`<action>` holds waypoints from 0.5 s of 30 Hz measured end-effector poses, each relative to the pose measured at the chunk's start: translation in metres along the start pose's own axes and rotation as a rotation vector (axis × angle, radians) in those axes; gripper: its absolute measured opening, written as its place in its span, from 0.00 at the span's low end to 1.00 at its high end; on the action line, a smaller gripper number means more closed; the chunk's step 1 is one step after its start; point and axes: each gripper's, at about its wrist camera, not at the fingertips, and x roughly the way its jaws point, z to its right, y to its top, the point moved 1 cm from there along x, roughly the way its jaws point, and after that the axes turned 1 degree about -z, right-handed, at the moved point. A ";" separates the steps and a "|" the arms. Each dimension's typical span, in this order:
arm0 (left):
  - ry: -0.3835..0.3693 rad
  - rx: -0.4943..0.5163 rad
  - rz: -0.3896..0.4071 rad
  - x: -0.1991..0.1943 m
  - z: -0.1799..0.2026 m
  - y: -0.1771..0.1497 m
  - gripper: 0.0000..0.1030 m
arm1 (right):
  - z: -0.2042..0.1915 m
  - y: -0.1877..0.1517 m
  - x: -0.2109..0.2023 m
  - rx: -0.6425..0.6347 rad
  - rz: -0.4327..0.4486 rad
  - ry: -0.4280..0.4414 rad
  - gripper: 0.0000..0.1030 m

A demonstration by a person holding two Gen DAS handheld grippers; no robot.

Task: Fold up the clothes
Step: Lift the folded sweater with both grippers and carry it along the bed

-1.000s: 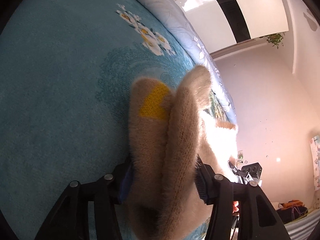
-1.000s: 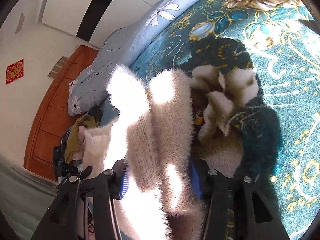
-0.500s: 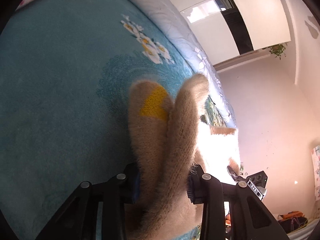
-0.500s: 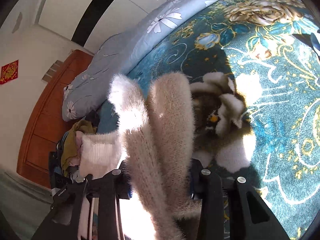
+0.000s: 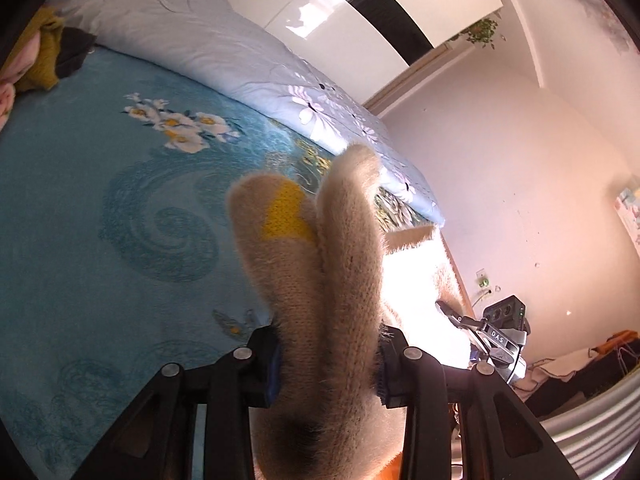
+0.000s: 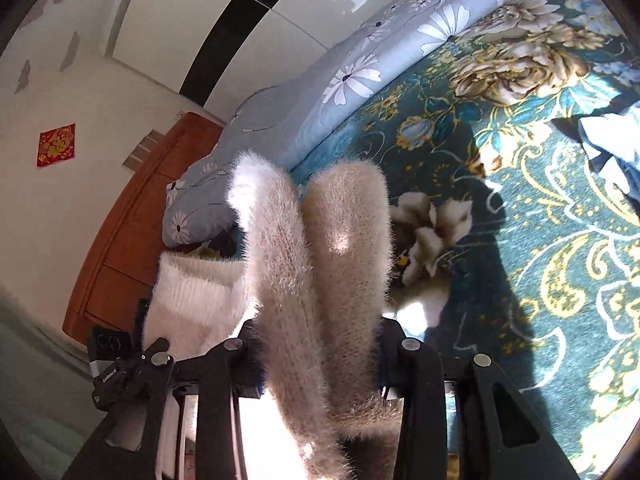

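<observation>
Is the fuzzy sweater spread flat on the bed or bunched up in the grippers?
Bunched and lifted. The left gripper and right gripper each pinch doubled folds of the sweater above the bedspread.

Two wrist fisheye cams, each looking fwd along its own jaws from right behind them, very close to the fuzzy sweater bunched in front of the lens. Left cam tilted across the bed's teal blanket toward the pale floral duvet, wall beyond at right. Right cam angled over the blanket's darker floral part, wooden bed frame at left. Shared: sweater, blanket, duvet, black-striped wall panels; each cam also catches the other gripper.
</observation>
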 end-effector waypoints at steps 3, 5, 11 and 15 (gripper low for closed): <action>-0.037 0.041 -0.058 0.043 0.037 0.007 0.36 | 0.022 0.020 -0.044 -0.030 0.054 -0.034 0.38; -0.056 0.074 -0.098 0.075 0.067 0.011 0.36 | 0.039 0.035 -0.074 -0.052 0.071 -0.076 0.38; -0.109 0.148 -0.204 0.181 0.151 0.012 0.36 | 0.107 0.076 -0.161 -0.008 0.118 -0.196 0.38; -0.162 0.172 -0.257 0.238 0.203 0.005 0.36 | 0.141 0.099 -0.215 0.009 0.173 -0.277 0.38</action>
